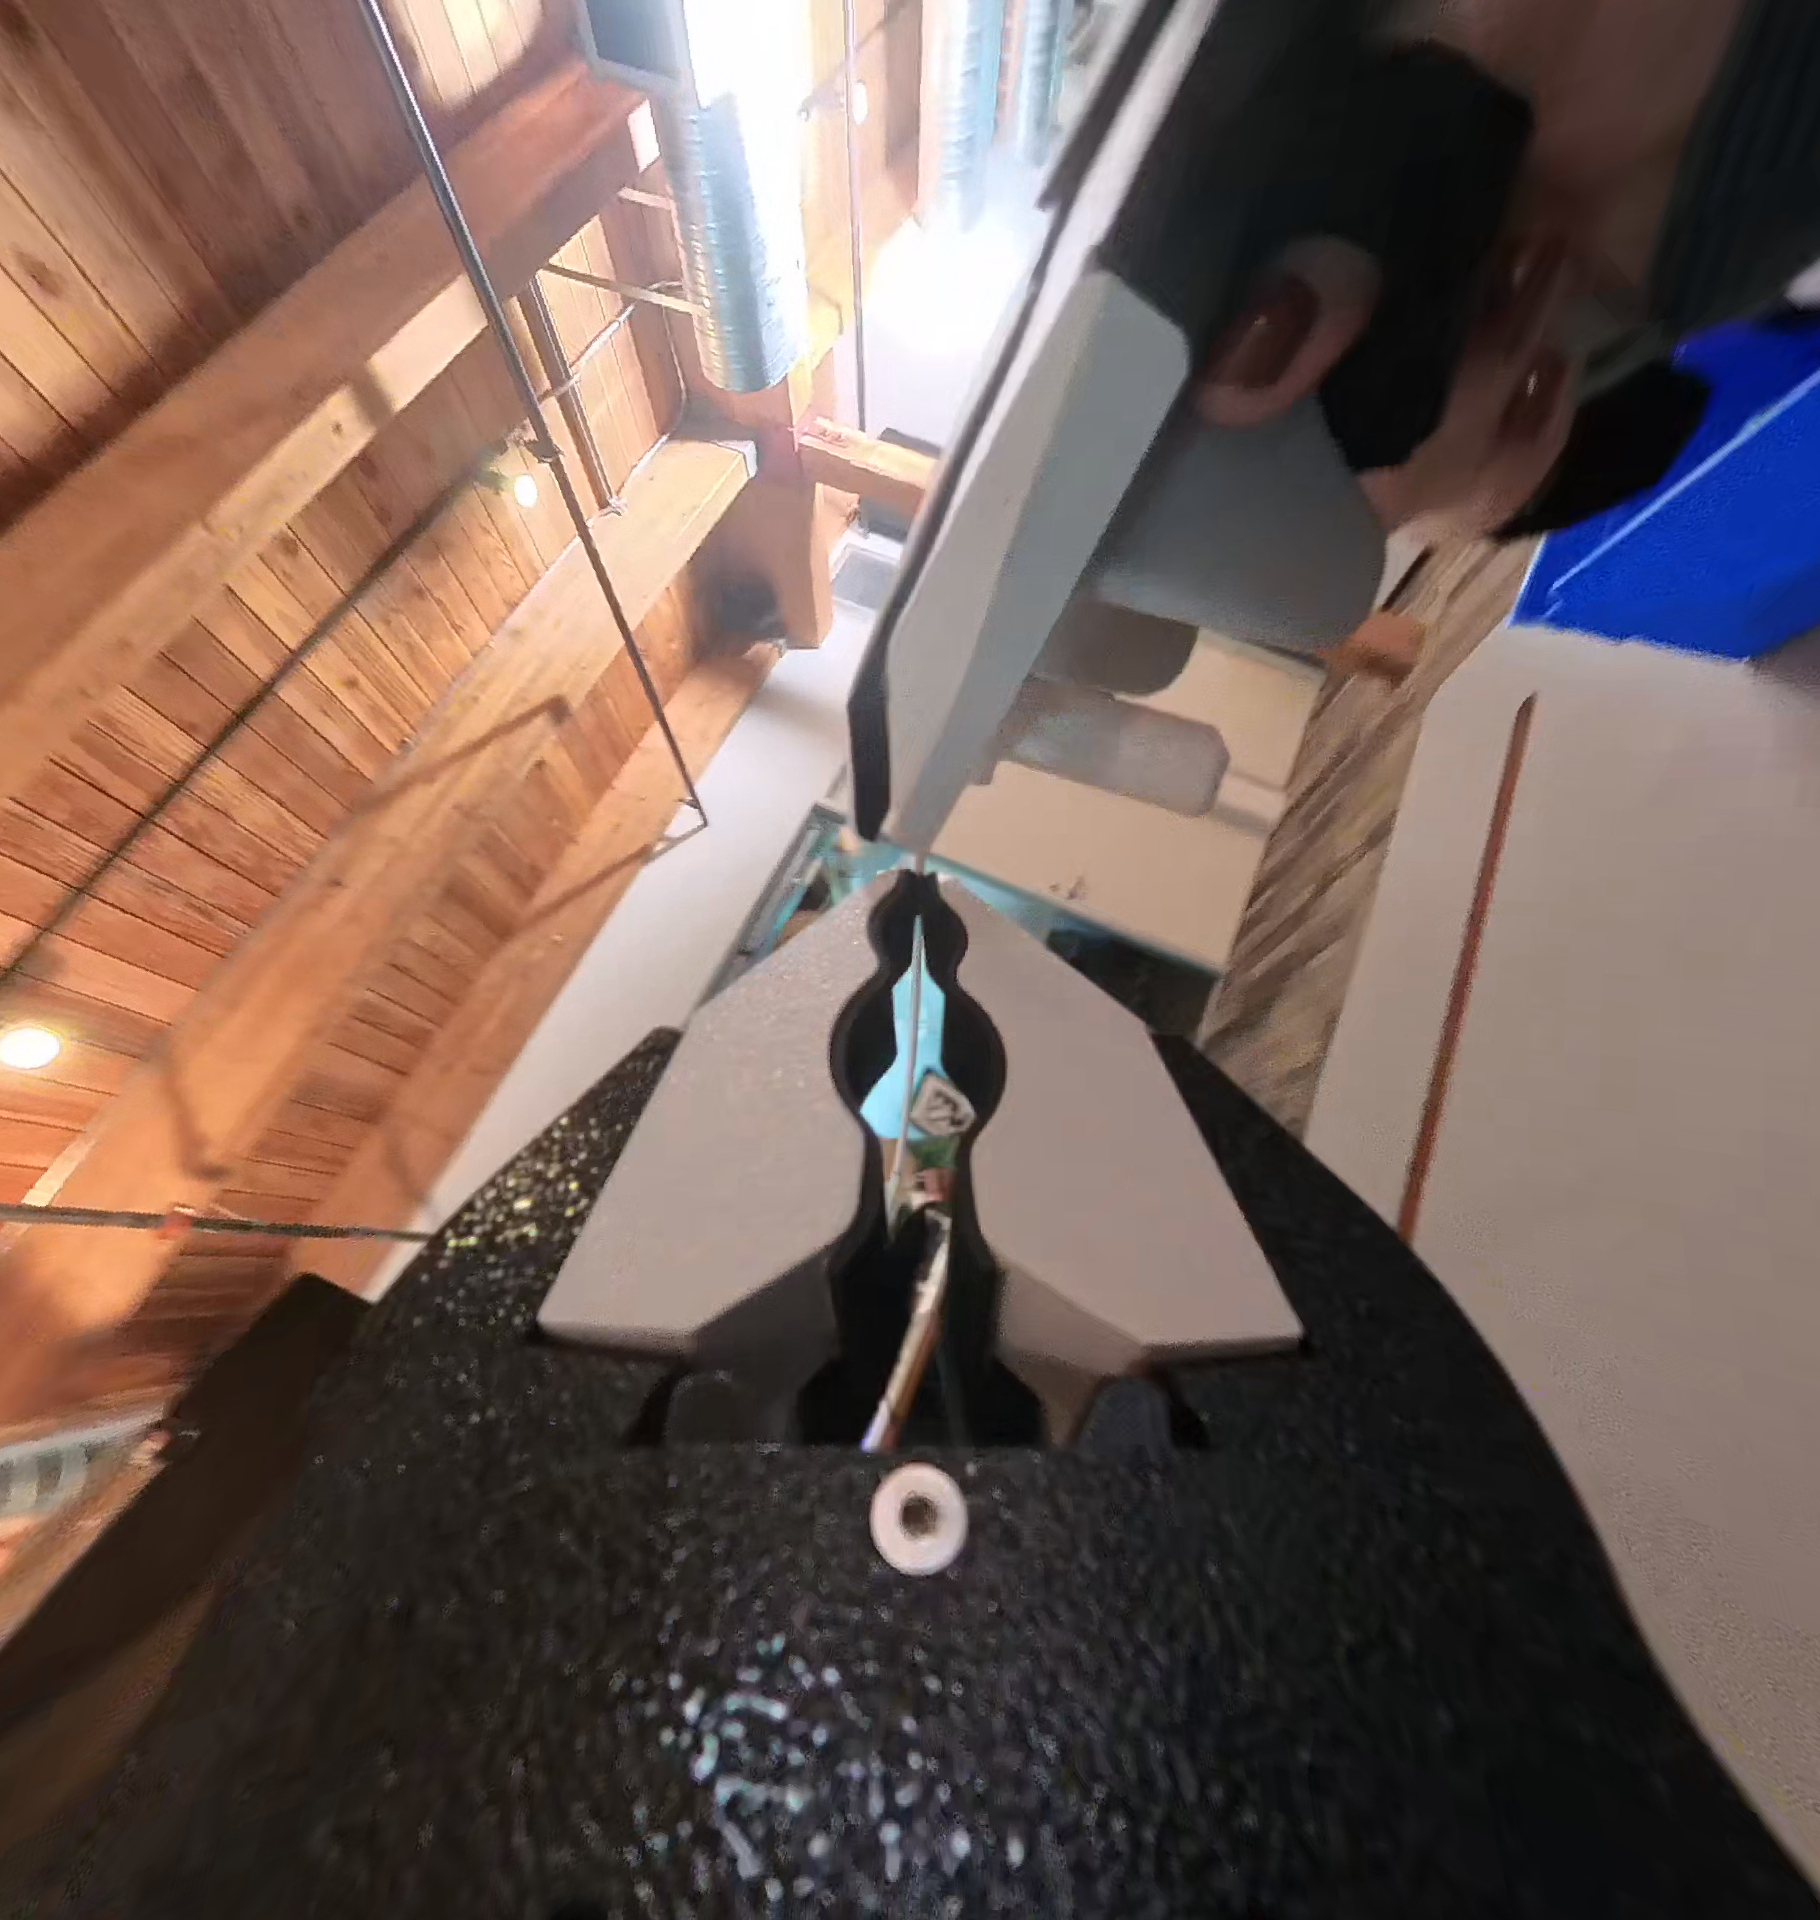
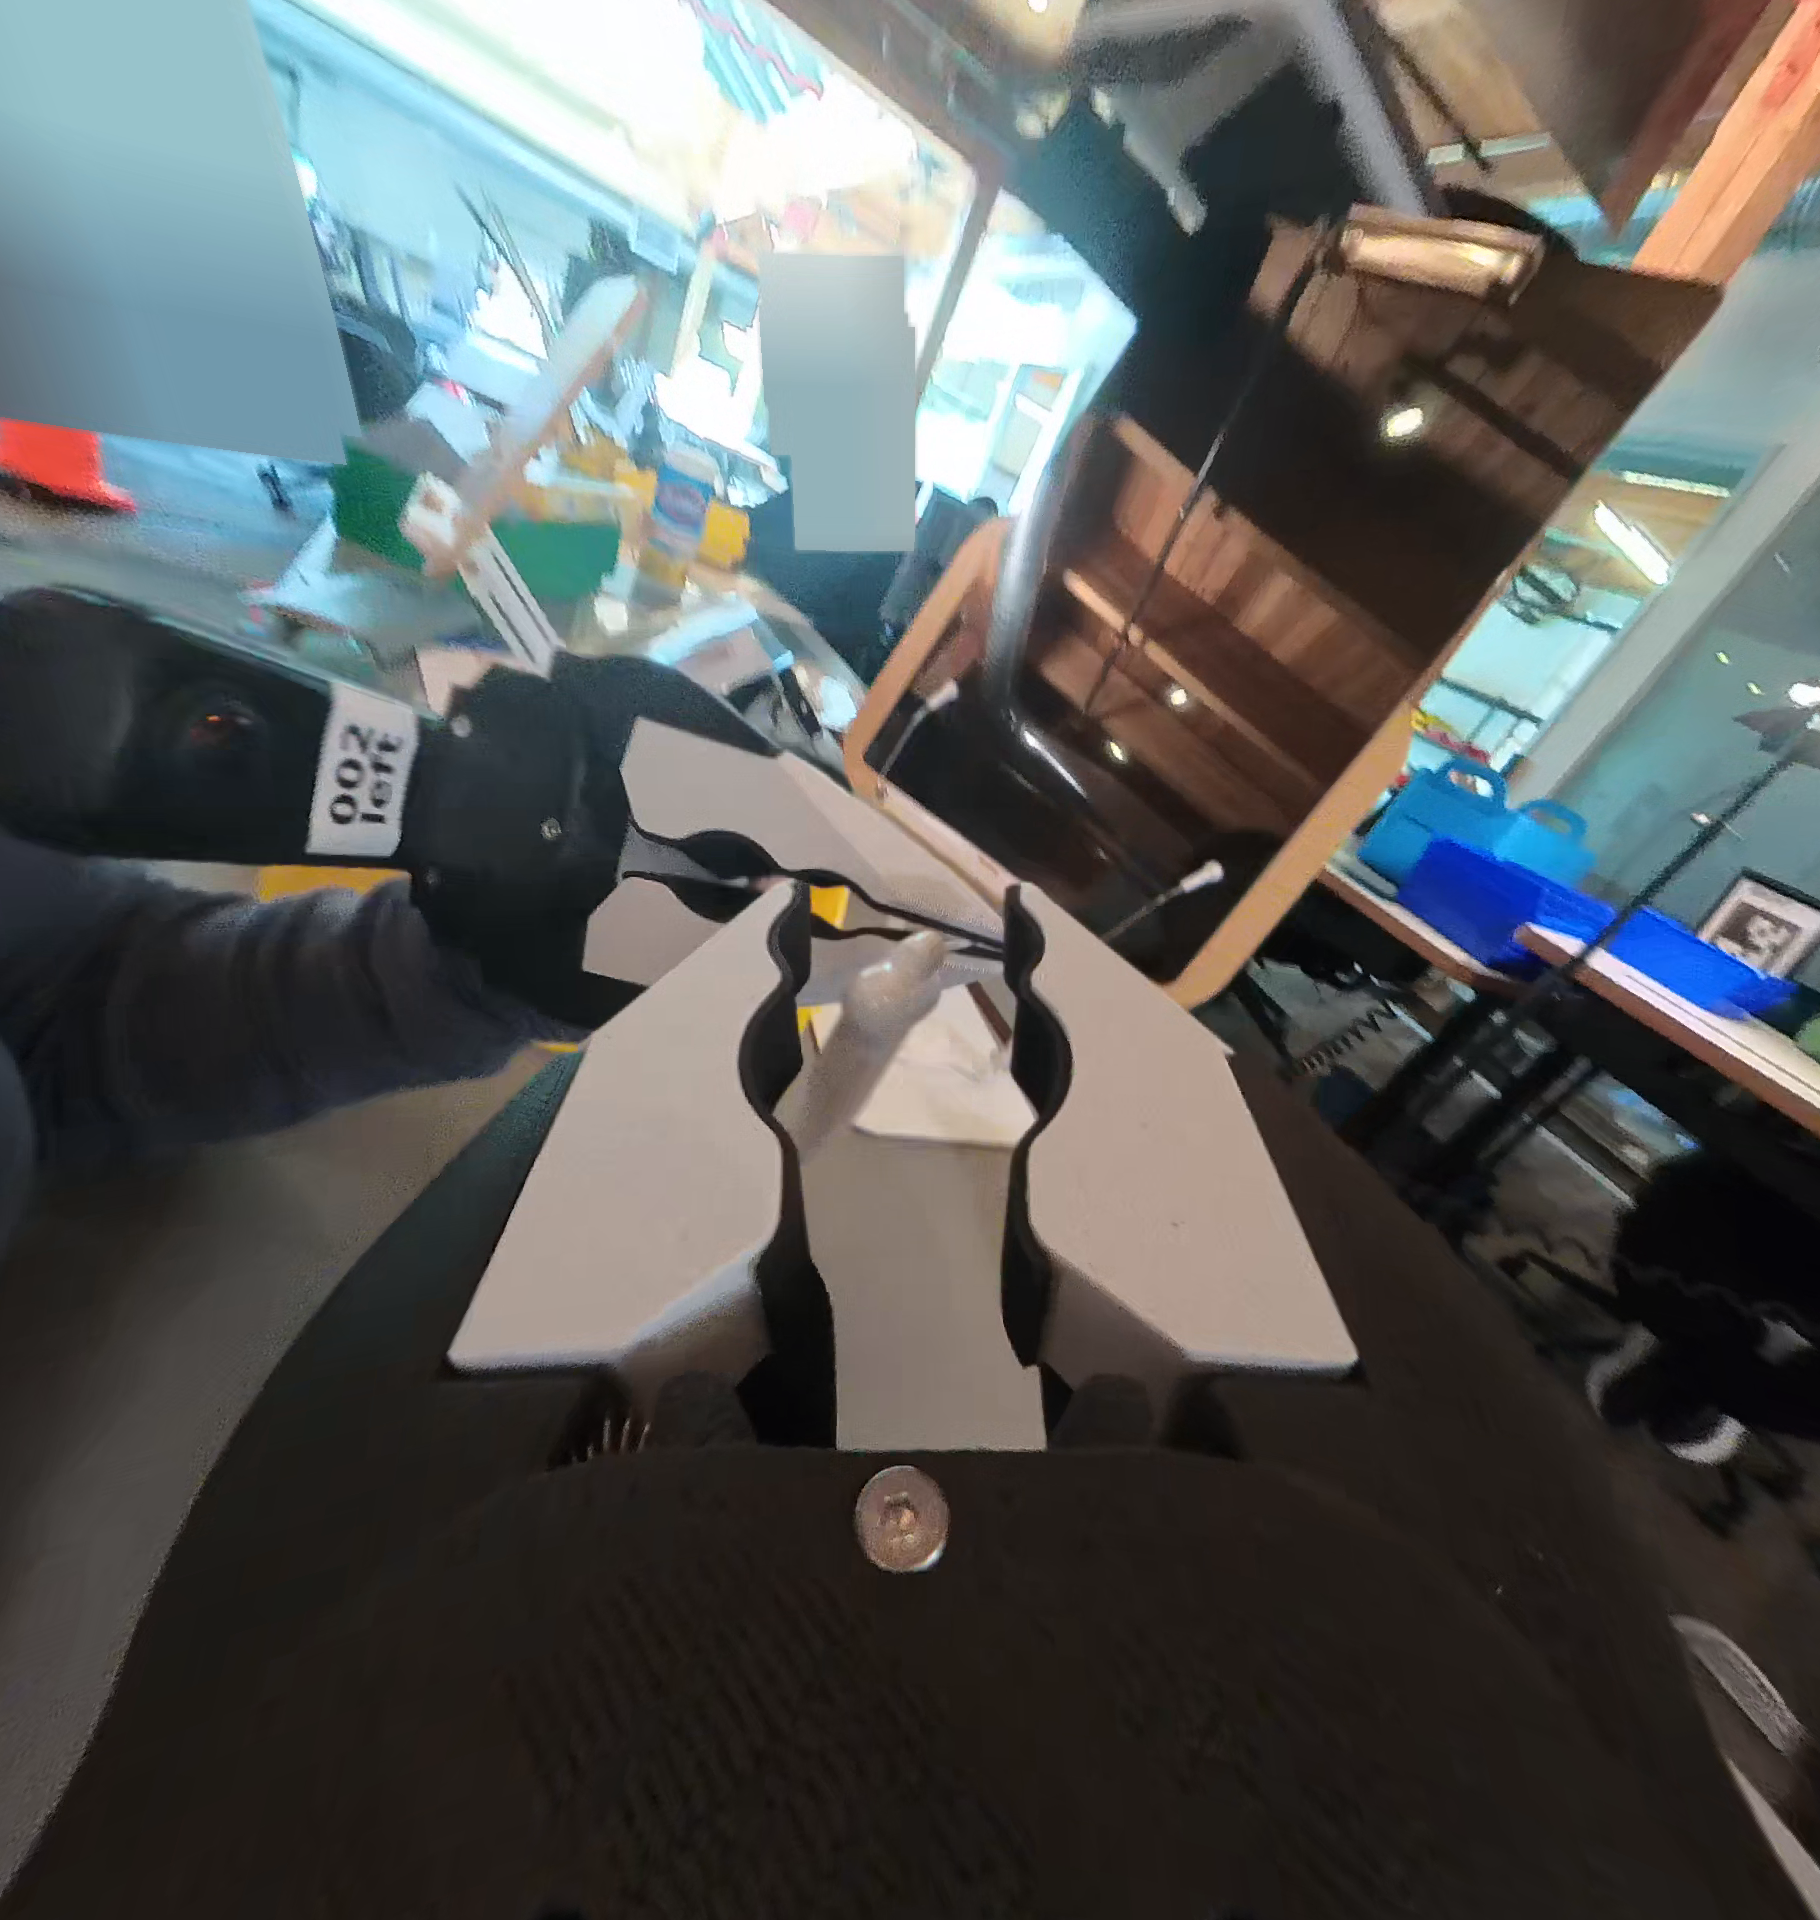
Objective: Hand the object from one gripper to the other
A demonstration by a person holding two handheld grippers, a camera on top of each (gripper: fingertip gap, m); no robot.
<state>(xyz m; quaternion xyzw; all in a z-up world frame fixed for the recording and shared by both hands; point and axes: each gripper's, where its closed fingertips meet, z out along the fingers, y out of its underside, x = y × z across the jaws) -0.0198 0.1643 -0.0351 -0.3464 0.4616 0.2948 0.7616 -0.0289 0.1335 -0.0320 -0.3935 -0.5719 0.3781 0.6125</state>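
L gripper [image 1: 916, 883]: grey fingers clenched on thin flat sheet-like object [image 1: 911, 1029], seen edge-on, w/ green/white print. R gripper [image 2: 906, 914]: jaws apart, nothing held, its tips straddling L's tips. Silver marker pen [image 2: 864, 1029] on table beyond, near white paper [image 2: 947, 1091].

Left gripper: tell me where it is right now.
In the right wrist view the left gripper reaches in from the left, shut on a thin sheet, its tips between the fingertips of the open right gripper.

Close wrist views, facing tools (opposed)
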